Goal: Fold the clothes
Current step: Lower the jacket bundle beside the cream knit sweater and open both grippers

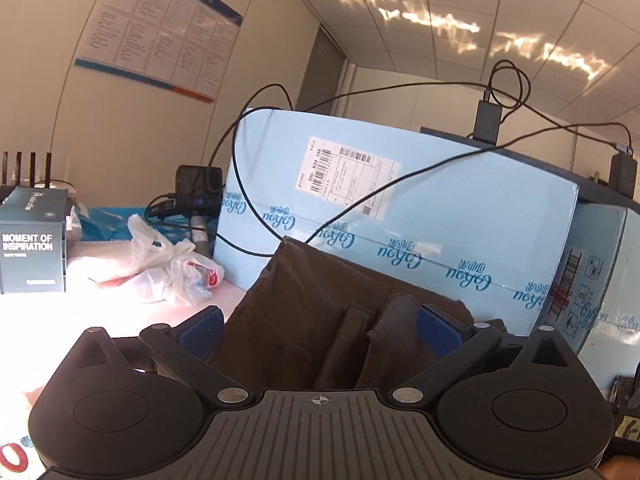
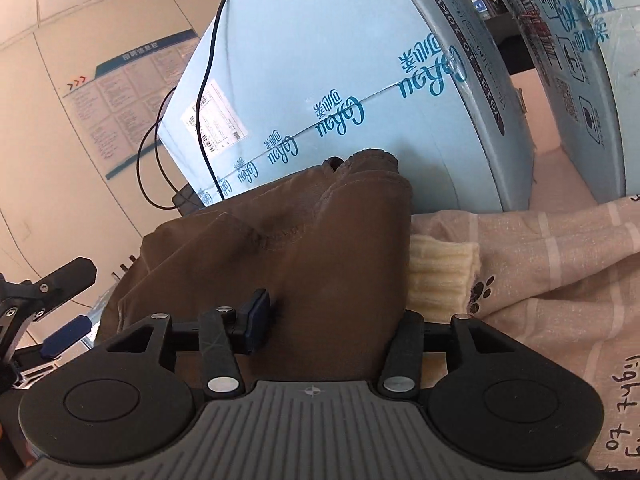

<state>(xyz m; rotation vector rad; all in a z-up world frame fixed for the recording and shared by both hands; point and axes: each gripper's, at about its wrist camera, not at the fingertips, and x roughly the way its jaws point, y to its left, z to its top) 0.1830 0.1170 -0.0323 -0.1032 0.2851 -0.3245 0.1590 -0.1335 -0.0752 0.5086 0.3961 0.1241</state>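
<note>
Brown garment betw. both sets of jaws: left spread wide, right's grip unclear.

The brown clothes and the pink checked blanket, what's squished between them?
A cream ribbed knit piece lies between the brown clothes and the pink checked blanket, seen in the right wrist view.
</note>
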